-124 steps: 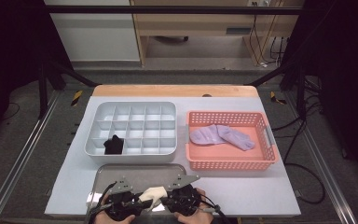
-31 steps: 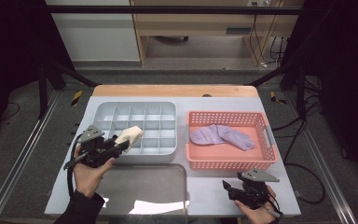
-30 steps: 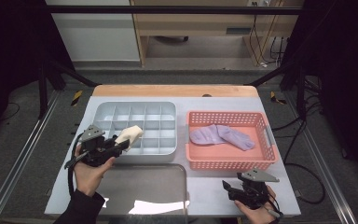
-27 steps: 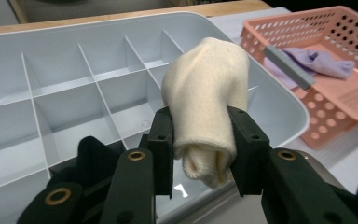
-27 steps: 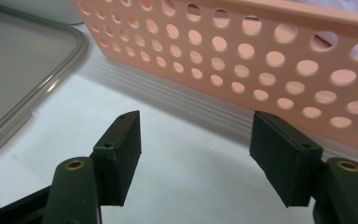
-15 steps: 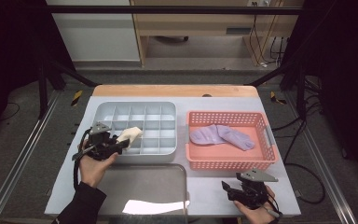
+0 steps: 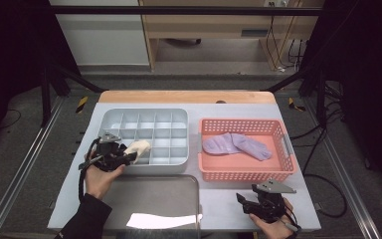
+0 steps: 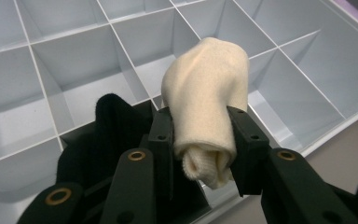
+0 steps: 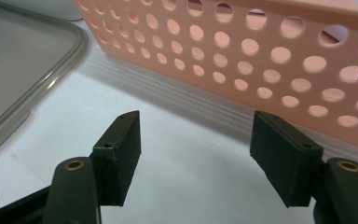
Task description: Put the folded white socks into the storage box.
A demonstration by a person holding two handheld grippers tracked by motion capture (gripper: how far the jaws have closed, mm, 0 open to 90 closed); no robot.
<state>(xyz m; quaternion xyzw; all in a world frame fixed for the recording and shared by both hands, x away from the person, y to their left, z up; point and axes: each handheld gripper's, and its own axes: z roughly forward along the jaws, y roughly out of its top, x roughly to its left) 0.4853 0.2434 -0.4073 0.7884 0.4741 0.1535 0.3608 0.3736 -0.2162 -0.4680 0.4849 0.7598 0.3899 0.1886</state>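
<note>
The left gripper (image 8: 199,140) has sunk trayward, fingers pinching a rolled cream knit sock (image 8: 206,107); right fingers (image 9: 119,149) spread.

Grey floor (image 7: 25,149), wooden bench (image 7: 214,20), dark surroundings.

You'll see a salmon-pink perforated basket (image 7: 246,172) just right of the grey divided tray, holding lavender socks (image 7: 236,145). A clear lid (image 7: 154,199) lies flat on the table (image 7: 288,119) just in front of the tray.
</note>
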